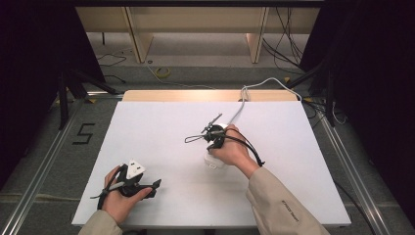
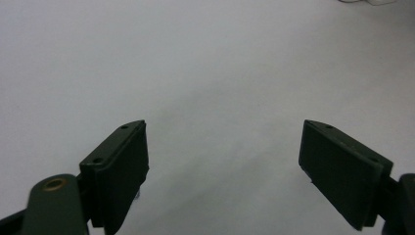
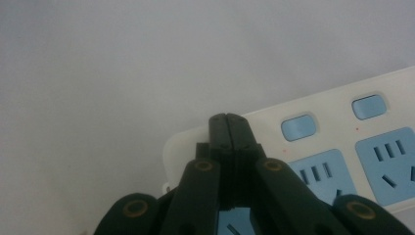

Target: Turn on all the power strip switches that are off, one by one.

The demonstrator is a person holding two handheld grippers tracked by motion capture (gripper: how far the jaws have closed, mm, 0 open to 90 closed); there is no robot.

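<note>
At the centre of the frame the right tool (image 3: pixel 231 122), jaws pinched together on nothing, hovers over the white power strip (image 3: pixel 342 142) on the bench (image 1: pixel 161 132), and it'll probably skid off a switch, while the left tool (image 2: pixel 222 161) sits wide open lower left.

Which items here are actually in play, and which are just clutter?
In play:
- power strip, white with blue sockets, on the table
- its white cable, running off the far edge
- right claw, shut, over the strip's end
- left claw, open, over bare table

Lying about:
- yellow cable coil on the floor
- black cables beyond the table
- floor mark "5"
</note>
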